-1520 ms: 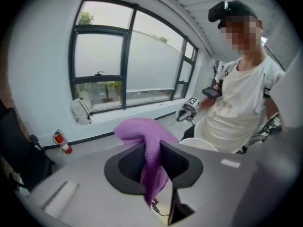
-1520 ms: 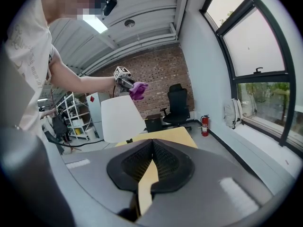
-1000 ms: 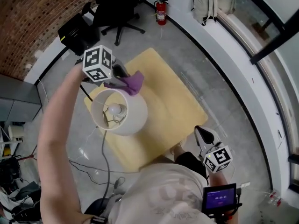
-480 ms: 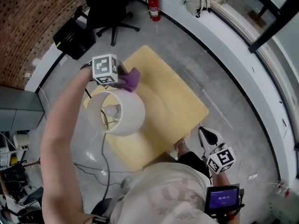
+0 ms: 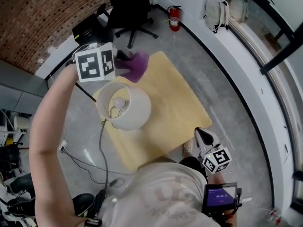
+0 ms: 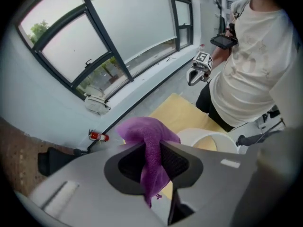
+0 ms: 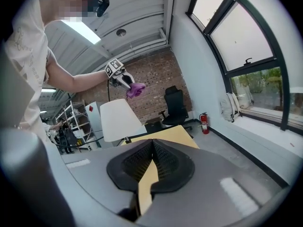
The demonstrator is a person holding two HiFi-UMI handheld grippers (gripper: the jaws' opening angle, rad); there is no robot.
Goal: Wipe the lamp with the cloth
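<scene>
**Two grippers, one cloth held above the shade**

Left gripper (image 5: 122,59) sits in the upper left of the head view. We see its jaws pinching a purple cloth (image 6: 150,143), which hangs down between the pads and bunches out past the tips.

The cloth is near the lamp (image 5: 124,109) but apart from it. In the right gripper view we see it above the top of the white shade, with a strip of wall between the two.

The lamp stands near the left edge of the pale yellow table (image 5: 177,103). Its bulb shows through the open top of the shade.

Right gripper (image 5: 202,137) is in the lower right of the head view, close to the person's body and well apart from the lamp. Its jaws are pressed together with nothing between them.

At the top of the frame we note a black office chair (image 5: 130,13) and a red fire extinguisher (image 5: 174,19).
</scene>
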